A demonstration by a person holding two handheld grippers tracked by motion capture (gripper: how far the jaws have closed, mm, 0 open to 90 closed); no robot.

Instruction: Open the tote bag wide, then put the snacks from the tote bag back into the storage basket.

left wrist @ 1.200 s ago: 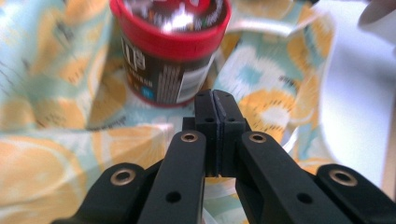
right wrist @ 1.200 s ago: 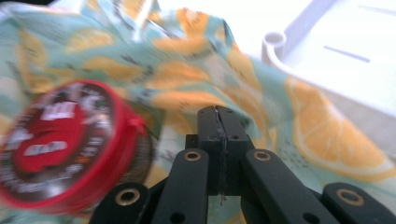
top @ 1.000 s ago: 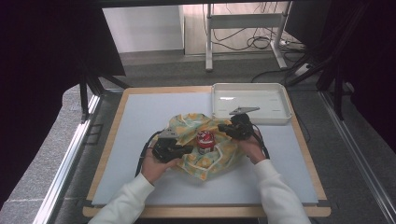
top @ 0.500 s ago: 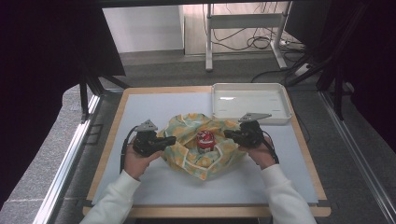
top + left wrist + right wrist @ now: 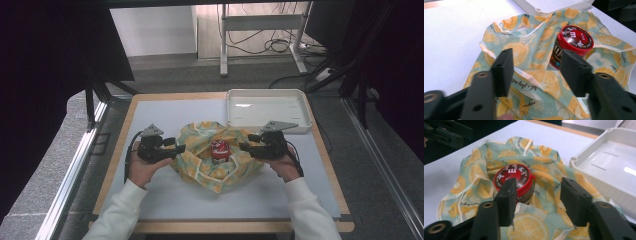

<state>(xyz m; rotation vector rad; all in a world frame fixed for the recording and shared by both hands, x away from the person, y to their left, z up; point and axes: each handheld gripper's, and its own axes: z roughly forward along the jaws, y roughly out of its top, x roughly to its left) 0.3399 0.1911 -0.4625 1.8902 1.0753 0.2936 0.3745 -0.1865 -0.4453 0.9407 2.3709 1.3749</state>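
Observation:
A lemon-print cloth [image 5: 200,165] lies rumpled in the middle of the white board, with a red-lidded tub [image 5: 219,149] upright in its hollow. My left gripper [image 5: 175,149] sits at the cloth's left edge and my right gripper [image 5: 247,146] at its right edge, both pointing inward. In the left gripper view the jaws of the left gripper [image 5: 537,60] have just been opening and stand open over the cloth [image 5: 524,47], pinching nothing, with the tub [image 5: 574,41] beyond them. The right gripper [image 5: 540,186] has likewise just been opening, with the tub [image 5: 515,178] ahead of its open jaws.
A white tray [image 5: 265,107] stands at the back right of the board, just behind the cloth, also seen as the tray [image 5: 609,165] in the right gripper view. The board's wooden rim [image 5: 117,150] runs along the left. Dark stands and cables lie beyond the table.
Both grippers drew apart from the cloth's middle to its sides, pulling it wider, then opened and let it go. The cloth now lies slack around the tub.

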